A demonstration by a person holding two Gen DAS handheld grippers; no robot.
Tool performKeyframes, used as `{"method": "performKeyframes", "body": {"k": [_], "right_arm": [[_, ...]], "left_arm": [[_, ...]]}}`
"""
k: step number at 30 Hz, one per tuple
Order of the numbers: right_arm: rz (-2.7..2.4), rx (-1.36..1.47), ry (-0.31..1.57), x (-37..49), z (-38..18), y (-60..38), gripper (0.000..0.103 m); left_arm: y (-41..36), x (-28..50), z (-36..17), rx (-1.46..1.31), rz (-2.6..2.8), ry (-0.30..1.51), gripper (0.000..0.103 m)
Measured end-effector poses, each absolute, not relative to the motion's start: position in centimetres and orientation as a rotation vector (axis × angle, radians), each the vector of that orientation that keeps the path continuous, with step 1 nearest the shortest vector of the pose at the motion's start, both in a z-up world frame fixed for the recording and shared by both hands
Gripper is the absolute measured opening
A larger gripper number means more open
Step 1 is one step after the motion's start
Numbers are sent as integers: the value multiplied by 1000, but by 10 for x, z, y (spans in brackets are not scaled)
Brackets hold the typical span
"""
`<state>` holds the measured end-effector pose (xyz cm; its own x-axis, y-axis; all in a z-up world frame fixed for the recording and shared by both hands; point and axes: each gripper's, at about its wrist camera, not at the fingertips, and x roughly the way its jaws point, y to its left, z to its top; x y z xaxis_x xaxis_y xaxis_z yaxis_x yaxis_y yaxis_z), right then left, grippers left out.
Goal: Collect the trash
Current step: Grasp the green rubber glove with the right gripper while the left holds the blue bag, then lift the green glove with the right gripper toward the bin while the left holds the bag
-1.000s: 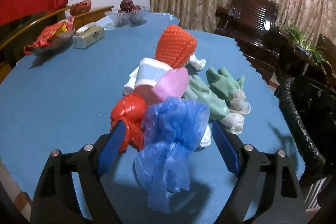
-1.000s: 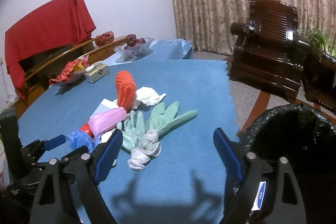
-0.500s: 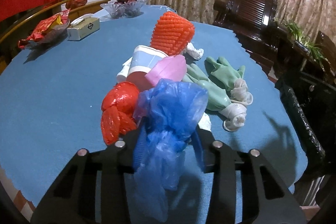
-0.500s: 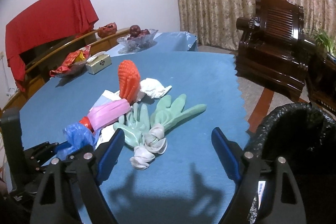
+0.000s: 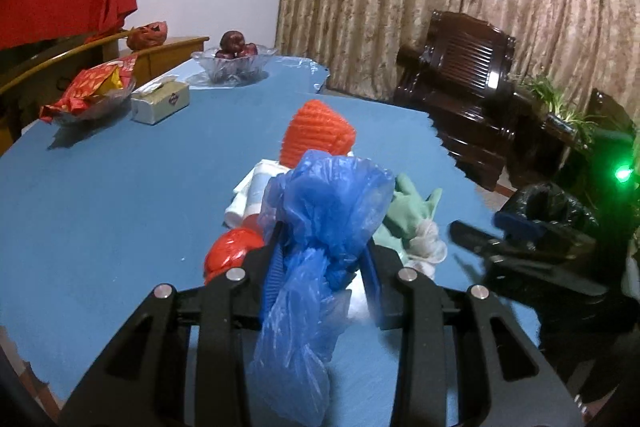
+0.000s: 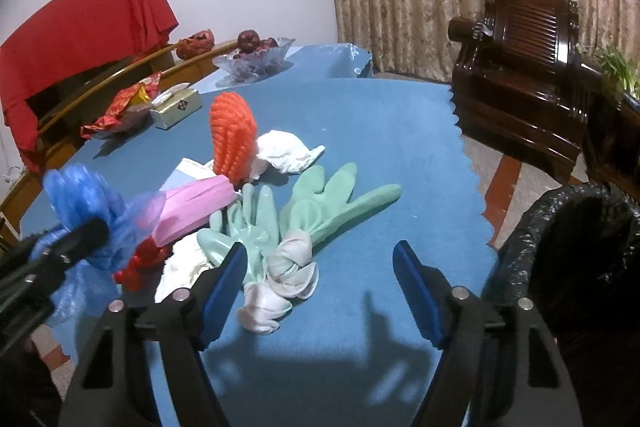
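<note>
A: Left gripper (image 5: pixel 320 263) has it! The 2 fingers (image 5: pixel 272 275) are clamped on the crumpled blue plastic bag (image 5: pixel 324 211), which bulges above them and trails below, clear of the blue surface (image 5: pixel 120 195).

B: Just beyond those fingers, the rest of the trash is on the surface: a red plastic bag (image 5: pixel 230 253) at their left side, an orange foam net (image 5: pixel 316 137) further out, the green rubber gloves (image 5: pixel 408 215) off to their right.

A: And the right gripper (image 6: pixel 320 275)? Its fingers (image 6: pixel 222 287) have just been narrowing, yet they stand apart with nothing pinched.

B: The white cuffs of the gloves (image 6: pixel 296 263) lie between them, nearer the left finger, touching neither as far as I can tell. The pink paper roll (image 6: pixel 196 207) sits beyond that left finger, the white crumpled tissue (image 6: pixel 284 151) further ahead.

A: The bin with its black liner (image 6: pixel 568 255) stands right of the right finger, off the surface's edge.

B: Far ahead of both, a tissue box (image 6: pixel 176 111) and a glass fruit bowl (image 6: pixel 252 61).
</note>
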<state>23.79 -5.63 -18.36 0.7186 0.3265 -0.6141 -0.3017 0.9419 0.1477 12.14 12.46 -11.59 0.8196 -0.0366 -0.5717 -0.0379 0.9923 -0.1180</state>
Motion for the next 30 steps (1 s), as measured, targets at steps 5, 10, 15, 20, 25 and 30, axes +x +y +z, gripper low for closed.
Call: {"method": "performKeyframes", "body": {"k": [5,10,15,20,25,30], "right_arm": [[358,33,729,253,-197,-47,59],[359,33,745,259,-203,-42,57],[359,24,760,263,-208,-36,56],[352,18,787,271,-213,-31,55],[351,20,819,282,-220,-26,50],[365,58,868,294,-225,-28,35]], "left_arm": [[121,129,-124,-125,-4,644,34],[126,135,-131,-100,20,663,34],[132,142,-140,-105,34,686,34],[135,148,-144,-120,38,696,34],[135,150,-142,-123,35,690,34],[136,149,-134,-128,34,674,34]]}}
